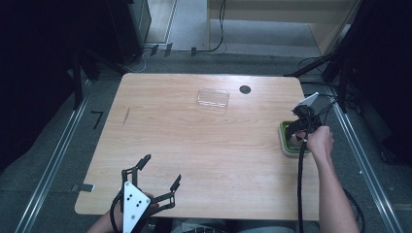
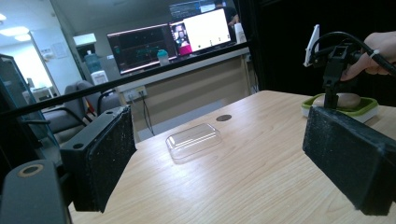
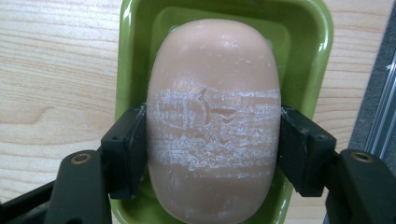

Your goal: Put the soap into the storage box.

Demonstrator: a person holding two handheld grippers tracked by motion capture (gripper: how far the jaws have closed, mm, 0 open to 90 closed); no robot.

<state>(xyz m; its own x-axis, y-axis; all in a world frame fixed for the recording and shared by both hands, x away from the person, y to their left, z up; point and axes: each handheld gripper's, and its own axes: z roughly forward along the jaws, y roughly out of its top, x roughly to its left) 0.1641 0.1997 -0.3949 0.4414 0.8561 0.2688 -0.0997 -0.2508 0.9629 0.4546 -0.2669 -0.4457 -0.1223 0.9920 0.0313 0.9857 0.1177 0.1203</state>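
The left gripper hovers with jaws spread wide and empty at the table's near edge. At the right edge, the right gripper squeezes the soap across its short width, inside the green dish. A clear lid lies farther back.
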